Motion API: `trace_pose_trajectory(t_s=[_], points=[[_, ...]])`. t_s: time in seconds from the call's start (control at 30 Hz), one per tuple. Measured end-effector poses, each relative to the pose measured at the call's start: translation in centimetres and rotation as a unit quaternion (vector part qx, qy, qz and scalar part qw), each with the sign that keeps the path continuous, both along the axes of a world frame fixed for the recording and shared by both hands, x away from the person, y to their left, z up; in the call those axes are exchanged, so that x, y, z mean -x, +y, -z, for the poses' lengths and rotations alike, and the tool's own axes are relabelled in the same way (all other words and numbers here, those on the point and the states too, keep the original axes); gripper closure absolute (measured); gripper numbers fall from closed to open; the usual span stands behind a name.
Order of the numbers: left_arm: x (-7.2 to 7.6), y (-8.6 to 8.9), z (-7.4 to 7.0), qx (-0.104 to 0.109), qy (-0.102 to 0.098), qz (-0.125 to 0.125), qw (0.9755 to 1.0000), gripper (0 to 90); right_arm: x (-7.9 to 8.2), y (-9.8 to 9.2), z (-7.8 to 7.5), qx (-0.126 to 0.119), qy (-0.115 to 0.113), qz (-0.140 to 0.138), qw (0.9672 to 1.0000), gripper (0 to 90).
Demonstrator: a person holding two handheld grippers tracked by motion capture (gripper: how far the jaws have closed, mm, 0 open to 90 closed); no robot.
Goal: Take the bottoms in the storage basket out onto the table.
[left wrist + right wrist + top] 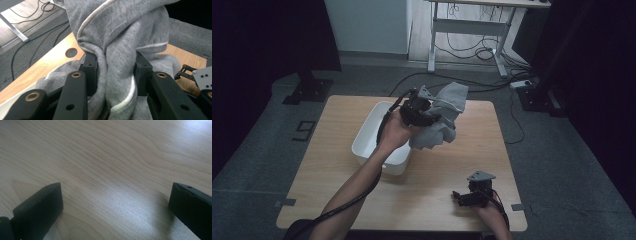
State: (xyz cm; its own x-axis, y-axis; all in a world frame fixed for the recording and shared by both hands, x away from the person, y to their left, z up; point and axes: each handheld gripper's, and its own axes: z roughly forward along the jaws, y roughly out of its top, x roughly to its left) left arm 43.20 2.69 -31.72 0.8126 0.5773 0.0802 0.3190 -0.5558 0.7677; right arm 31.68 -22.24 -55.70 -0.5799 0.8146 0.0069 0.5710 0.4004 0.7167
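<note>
A grey knitted garment [444, 115] with pale trim hangs bunched above the middle of the wooden table [337, 150]. My left gripper [424, 114] is shut on it, just right of the white tub. In the left gripper view the grey garment [117, 42] fills the gap between the two black jaws, and both pads press into the folds; my left gripper [115, 75] holds it clear of the tabletop. My right gripper [457, 196] rests low near the table's front right corner. In the right gripper view my right gripper [115, 202] stands open over bare wood, with nothing between its jaws.
A white rectangular tub [367, 140] sits left of centre on the table, under the left forearm. Cables [472, 50] and a desk frame [467, 30] lie on the floor beyond the far edge. A round hole [71, 52] marks the tabletop in the left gripper view.
</note>
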Motion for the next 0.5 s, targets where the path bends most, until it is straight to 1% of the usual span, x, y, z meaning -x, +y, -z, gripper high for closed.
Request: trace_pose_trajectory(t_s=[0.17,0.37,0.5], points=[[-0.1,-1.4,1.1,-0.004,0.005,0.010,0.9999,62.4,0.0,0.0,0.0,0.001,0.000,-0.001,1.0000,0.0],[-0.2,-2.7,2.7,-0.009,0.006,0.013,0.9999,62.4,0.0,0.0,0.0,0.000,0.000,0.001,1.0000,0.0],[-0.4,-3.4,4.3,-0.009,0.012,0.011,0.9998,62.4,0.0,0.0,0.0,0.000,-0.001,0.001,1.0000,0.0]])
